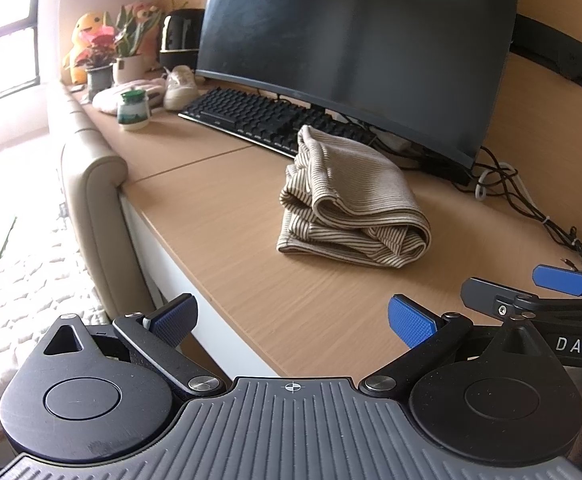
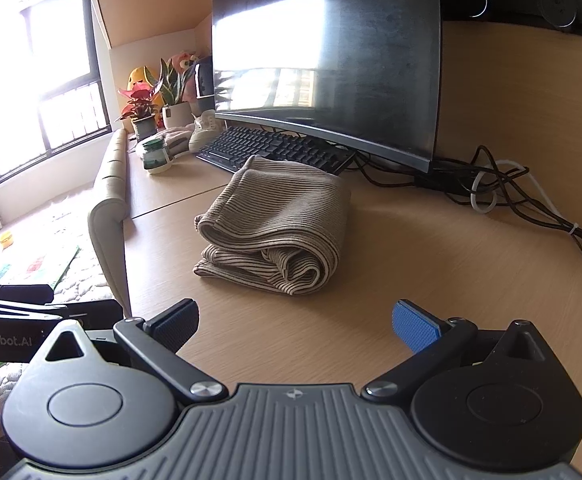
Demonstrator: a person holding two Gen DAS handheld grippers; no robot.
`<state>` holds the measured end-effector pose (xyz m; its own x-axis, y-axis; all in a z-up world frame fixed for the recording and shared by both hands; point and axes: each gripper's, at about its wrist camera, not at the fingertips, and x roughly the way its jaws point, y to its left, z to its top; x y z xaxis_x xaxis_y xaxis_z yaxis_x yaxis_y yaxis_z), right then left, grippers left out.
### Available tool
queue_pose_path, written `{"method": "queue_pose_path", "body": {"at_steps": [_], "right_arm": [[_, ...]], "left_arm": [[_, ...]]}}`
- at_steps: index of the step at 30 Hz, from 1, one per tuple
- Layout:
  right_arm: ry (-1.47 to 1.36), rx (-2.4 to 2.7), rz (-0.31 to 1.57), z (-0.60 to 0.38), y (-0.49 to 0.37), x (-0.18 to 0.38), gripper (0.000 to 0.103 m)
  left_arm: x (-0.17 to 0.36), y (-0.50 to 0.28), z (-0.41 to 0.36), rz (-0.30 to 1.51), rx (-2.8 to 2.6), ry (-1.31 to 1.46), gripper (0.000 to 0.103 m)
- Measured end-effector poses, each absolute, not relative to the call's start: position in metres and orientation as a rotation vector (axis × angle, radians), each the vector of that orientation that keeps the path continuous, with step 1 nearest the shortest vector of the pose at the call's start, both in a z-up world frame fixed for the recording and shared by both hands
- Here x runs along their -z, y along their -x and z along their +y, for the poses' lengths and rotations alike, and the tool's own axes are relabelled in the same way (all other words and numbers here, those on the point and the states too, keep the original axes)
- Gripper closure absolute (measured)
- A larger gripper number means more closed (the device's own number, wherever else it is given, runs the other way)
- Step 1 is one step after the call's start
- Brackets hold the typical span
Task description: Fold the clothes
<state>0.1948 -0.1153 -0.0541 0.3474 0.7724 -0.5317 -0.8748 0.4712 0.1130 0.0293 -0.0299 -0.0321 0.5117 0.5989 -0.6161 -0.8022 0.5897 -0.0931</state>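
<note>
Nearest in each wrist view are the tools themselves: the left gripper (image 1: 291, 322) hangs over the near edge of the wooden desk (image 1: 331, 312) with its blue-padded fingers spread wide and nothing between them, and the right gripper (image 2: 297, 326) sits just beside it to the right, likewise wide and empty, low over bare desktop. Neither touches the cloth. A little farther in, at mid-desk, lies the striped garment (image 1: 351, 204), a beige piece with fine dark stripes, doubled over into a thick, loosely rolled bundle with its rounded folded ends toward the near right and its layered hems toward the left. Judged from that, the folding looks done or nearly so, and the step in hand is either a pause after release or a check of the result; if another move is wanted, it would call for reaching forward to the loose near-left edges, closing on them without dragging the stack, and squaring or pressing the bundle flat. Behind the garment the keyboard (image 1: 259, 118) touches or nearly touches its far end, under the dark monitor (image 1: 351, 52). Far left stand a green-lidded jar (image 1: 133, 110), contents not discernible, and two plant pots (image 2: 163, 120) each holding a leafy plant.
</note>
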Motion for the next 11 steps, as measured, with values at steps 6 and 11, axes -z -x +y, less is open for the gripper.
{"method": "queue_pose_path", "body": {"at_steps": [6,11], "right_arm": [[0.186,-1.073,0.581,-0.115,-0.197,0.054,0.0],[0.143,-1.06,0.574,-0.112,-0.202,0.046,0.0]], "left_arm": [[0.031,-0.031,-0.025,0.559,-0.85,0.392,0.0],[0.025,-0.036,-0.016,0.526,-0.836,0.349,0.0]]}}
